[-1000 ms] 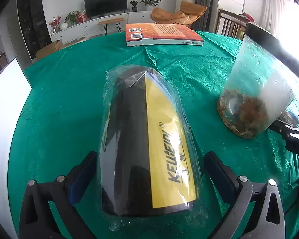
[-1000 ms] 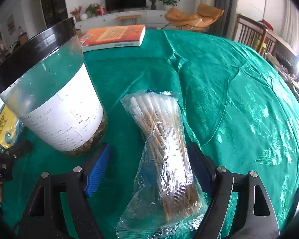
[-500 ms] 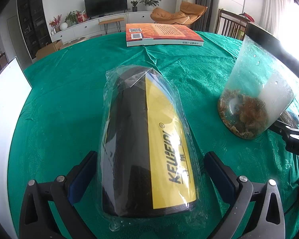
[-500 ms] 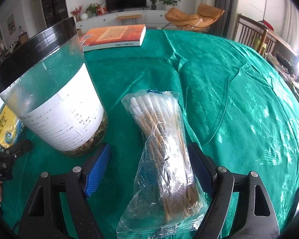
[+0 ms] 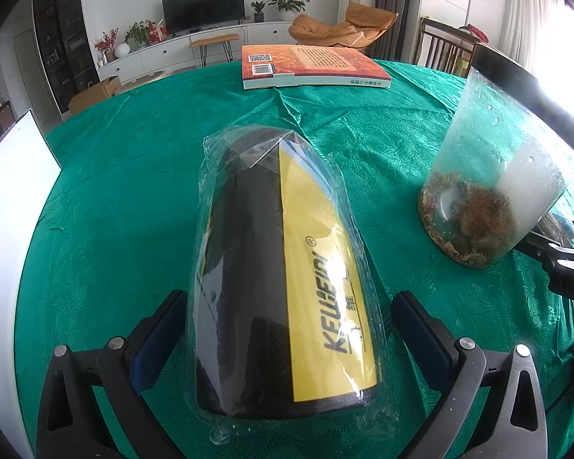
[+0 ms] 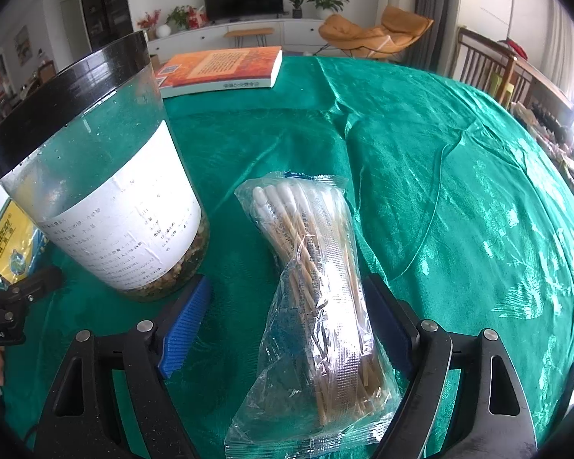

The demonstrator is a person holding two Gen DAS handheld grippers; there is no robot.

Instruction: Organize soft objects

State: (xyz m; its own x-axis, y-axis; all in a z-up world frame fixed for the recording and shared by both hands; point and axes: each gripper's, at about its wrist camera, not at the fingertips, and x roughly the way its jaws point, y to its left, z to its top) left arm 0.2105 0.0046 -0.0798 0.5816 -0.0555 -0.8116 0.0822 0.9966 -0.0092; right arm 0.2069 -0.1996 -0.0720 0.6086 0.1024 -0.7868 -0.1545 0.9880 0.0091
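Each claw straddles one pack: roll [image 5: 283, 279], swabs [image 6: 317, 290]; one jar [image 6: 107, 191].

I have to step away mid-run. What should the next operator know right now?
Left gripper: open, fingers either side of the black-and-yellow wrapped roll, not clamped.
Right gripper: open, straddling the cotton swab bag, not clamped.
Both packs lie flat on the green tablecloth, with the black-lidded jar standing between them and a book at the far side.
Done: nothing lifted or sorted.
Left: close on each pack and move them.
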